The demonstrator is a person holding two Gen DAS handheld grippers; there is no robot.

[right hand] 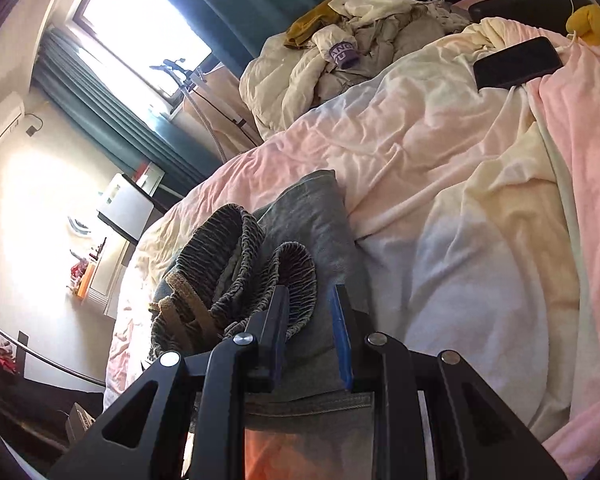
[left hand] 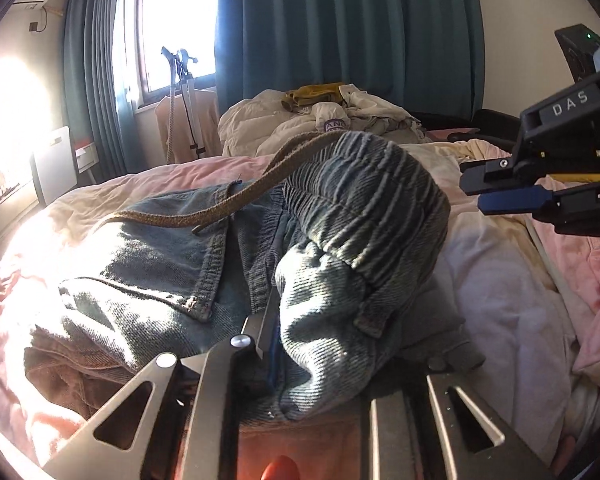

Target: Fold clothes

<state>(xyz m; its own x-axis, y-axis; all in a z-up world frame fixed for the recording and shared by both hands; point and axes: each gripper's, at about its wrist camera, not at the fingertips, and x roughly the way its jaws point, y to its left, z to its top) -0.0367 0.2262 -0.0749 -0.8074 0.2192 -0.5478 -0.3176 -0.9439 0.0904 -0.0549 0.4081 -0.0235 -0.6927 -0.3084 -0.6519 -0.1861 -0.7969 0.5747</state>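
The jeans (left hand: 228, 264) lay bunched on the pink quilt (left hand: 500, 280) of the bed, filling the middle of the left wrist view, their ribbed elastic waistband (left hand: 364, 184) humped up at about 1 o'clock and a tan drawstring (left hand: 204, 216) trailing toward 9 o'clock. The left gripper (left hand: 272, 344) was closed on a fold of the denim, cloth swelling over its right finger so that finger was hidden. The right gripper (right hand: 312, 336) held its blue-padded jaws part-way apart, a flat piece of grey denim between them; whether the pads touched it I could not tell. In the right wrist view the waistband (right hand: 236, 264) curled at 10 o'clock from that gripper. A heap of pale clothes (right hand: 340, 52) sat at 12 o'clock, a dark phone (right hand: 516, 62) at 1 o'clock, well apart from the jeans.
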